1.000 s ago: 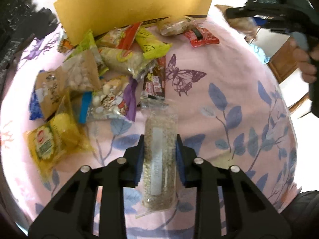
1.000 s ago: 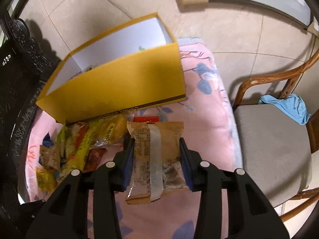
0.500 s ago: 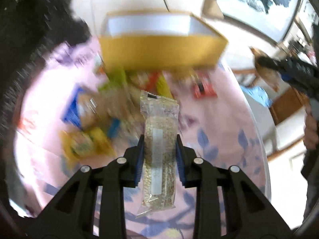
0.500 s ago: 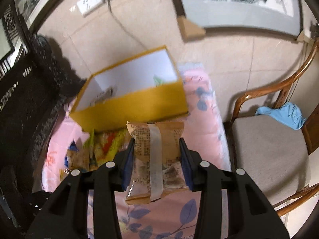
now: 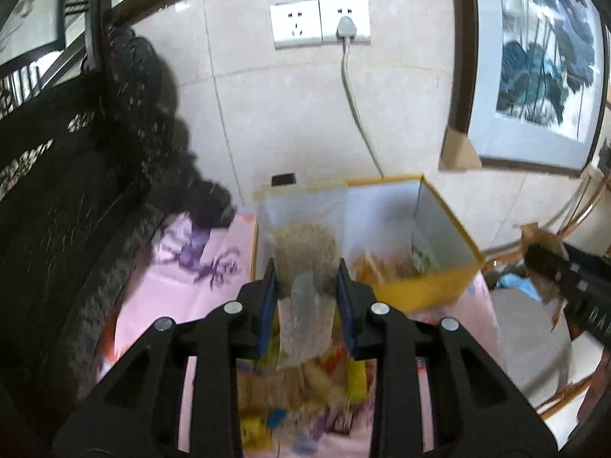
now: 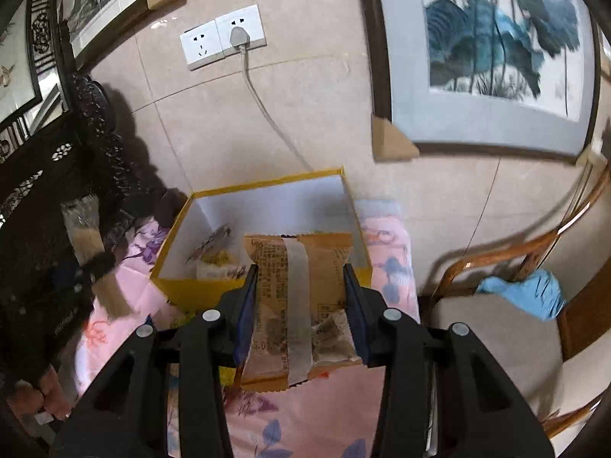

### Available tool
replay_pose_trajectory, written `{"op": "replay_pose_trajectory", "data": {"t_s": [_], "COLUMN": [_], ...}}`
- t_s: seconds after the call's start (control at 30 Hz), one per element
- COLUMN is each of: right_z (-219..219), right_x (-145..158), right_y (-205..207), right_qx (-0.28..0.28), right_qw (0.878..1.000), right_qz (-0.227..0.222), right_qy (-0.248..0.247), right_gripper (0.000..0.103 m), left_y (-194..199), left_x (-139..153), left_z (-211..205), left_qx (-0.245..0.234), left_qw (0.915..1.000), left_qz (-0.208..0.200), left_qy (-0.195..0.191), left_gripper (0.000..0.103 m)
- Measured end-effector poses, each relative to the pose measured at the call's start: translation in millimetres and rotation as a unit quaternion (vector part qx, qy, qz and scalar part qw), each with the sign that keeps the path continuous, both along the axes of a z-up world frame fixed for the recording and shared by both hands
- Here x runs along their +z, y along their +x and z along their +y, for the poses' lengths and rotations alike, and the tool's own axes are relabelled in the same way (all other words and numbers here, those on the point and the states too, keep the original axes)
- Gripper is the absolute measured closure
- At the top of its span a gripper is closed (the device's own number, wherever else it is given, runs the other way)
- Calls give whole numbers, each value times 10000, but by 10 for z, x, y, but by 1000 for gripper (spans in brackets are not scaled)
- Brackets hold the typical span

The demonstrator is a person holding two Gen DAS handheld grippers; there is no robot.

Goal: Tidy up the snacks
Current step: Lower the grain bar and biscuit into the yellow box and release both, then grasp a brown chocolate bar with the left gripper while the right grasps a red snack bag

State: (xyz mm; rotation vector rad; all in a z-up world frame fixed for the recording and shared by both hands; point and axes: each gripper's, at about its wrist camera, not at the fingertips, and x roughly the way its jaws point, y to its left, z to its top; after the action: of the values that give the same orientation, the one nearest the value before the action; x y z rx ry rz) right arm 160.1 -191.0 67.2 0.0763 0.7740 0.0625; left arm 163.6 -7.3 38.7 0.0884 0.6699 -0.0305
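Note:
My left gripper (image 5: 305,286) is shut on a clear packet of pale grain bar (image 5: 303,267) and holds it up in front of the open yellow box (image 5: 427,284). My right gripper (image 6: 299,294) is shut on a brown snack packet with a white strip (image 6: 294,294), held above the near wall of the same yellow box (image 6: 191,290). A few packets (image 6: 214,252) lie inside the box. More loose snacks (image 5: 301,389) lie on the pink floral cloth (image 5: 179,282) below the left gripper. The right gripper with its packet shows at the right edge of the left wrist view (image 5: 550,263).
A tiled wall with a socket and plugged cable (image 5: 345,30) rises behind the box. Dark carved furniture (image 5: 68,198) stands at the left. A wooden chair with a blue cloth (image 6: 527,292) is at the right. A framed painting (image 6: 496,49) leans on the wall.
Both grippers have lifted and tilted up with their packets. The left one rose from the cloth to the box's near wall. The view now looks into the box and at the wall.

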Motion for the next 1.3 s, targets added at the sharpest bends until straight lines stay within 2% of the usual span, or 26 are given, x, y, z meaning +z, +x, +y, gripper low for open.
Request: {"op": "replay_pose_trajectory", "data": {"t_s": [0.1,0.3,0.47,0.6,0.73,0.97,1.0,1.07,1.13,1.17,1.23,1.3], "right_z": [-8,-60,-36,-47,-88,-68,-45,-51,-99,-115,-158,-199], "right_x": [25,-33,-134,-200,-281,-360,-380,-376,-319,-316,-391,-570], "right_y": [204,665,987,1111,1184,1335,1377,1362,1209,1152,979,796], "right_qx": [27,-122,-79,-38,-81,1,-31,-274,-425,-480,-493,-351], "right_qw": [10000,9999,9999,9999,9998,9999,9997,9989,9984,9978,9972,9972], "right_qz": [-49,-101,-70,-73,1,125,209,211,-33,-39,131,494], "right_qy": [-49,6,58,131,162,-17,-123,-308,-380,-453,-551,-445], "right_gripper": [61,61,61,61,61,59,56,1,1,1,1,1], "left_y": [218,753,1094,1243,1331,1388,1399,1374,1198,1141,993,829], "left_x": [54,35,-93,-168,-219,-209,-214,-224,-244,-269,-372,-481], "left_z": [28,85,103,83,58,-82,-72,-40,17,39,133,218], "left_qx": [-52,214,362,371,420,297,300,353,343,304,442,348], "left_qw": [9999,9994,9992,9991,9986,9992,9993,9992,9989,9982,9947,9947], "left_qz": [-31,-24,123,197,314,242,218,193,-142,-153,-56,113], "left_qy": [-152,-260,-124,8,-38,87,29,46,294,497,924,966], "left_gripper": [75,75,75,75,75,74,57,3,2,2,2,2]}}
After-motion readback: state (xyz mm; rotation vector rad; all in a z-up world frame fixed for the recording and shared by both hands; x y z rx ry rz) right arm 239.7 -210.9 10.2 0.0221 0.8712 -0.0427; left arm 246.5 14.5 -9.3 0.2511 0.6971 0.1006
